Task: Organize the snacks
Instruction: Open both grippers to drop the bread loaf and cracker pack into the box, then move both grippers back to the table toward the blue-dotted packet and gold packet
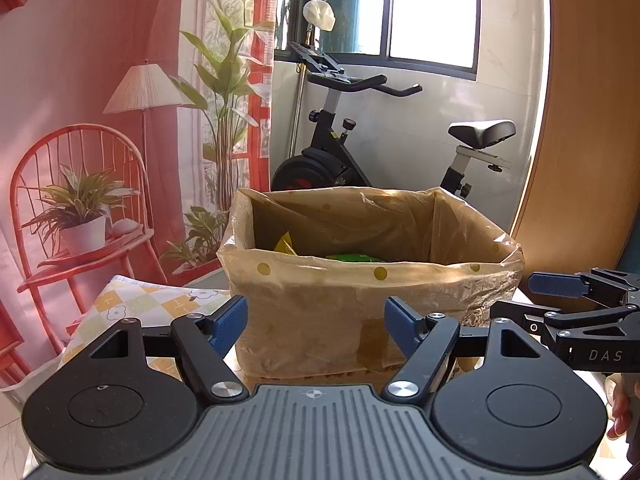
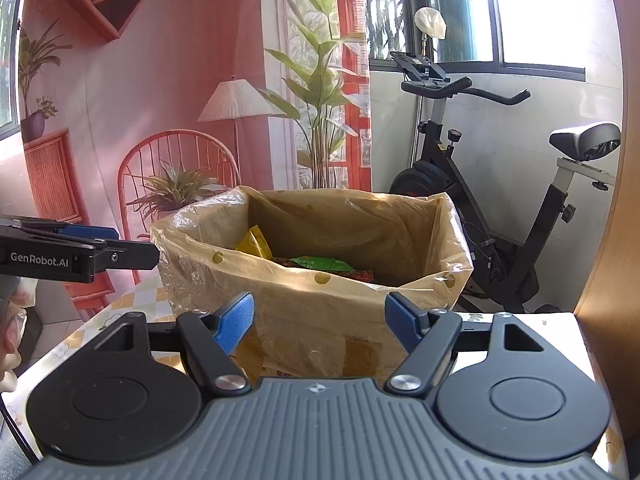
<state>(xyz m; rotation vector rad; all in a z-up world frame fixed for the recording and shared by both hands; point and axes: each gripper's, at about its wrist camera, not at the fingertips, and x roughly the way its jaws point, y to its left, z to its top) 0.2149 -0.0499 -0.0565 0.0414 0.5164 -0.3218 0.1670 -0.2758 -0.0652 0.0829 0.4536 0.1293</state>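
Tan plastic with yellow dots lines the box (image 1: 360, 280) that fills the middle of the left wrist view, standing on the counter (image 1: 132, 304) with its checked, flowered cloth. Down inside the box lie snacks: a yellow packet (image 1: 285, 245) at the left and a green packet (image 1: 352, 257) nearer the middle, both mostly hidden by the near rim. The left gripper (image 1: 316, 322) is held just near of the box, its blue-padded fingers (image 1: 229, 326) spread wide and holding nothing. At the right edge the right gripper (image 1: 560, 292) reaches in sideways; from here I cannot tell how far its fingers are parted. An exercise bike (image 1: 340, 152) stands far behind by the window. From the right wrist, the same box (image 2: 320, 296) sits ahead, with the yellow packet (image 2: 253, 245) leaning at the left inside, the green packet (image 2: 320, 263) lying flat beside it, and a red-brown packet (image 2: 362, 275) just under its right end. The right gripper (image 2: 320, 320) has its fingers (image 2: 236, 324) set wide apart, empty, in front of the box's near wall. The left gripper (image 2: 92, 246) enters from the left edge, near the box's left rim.
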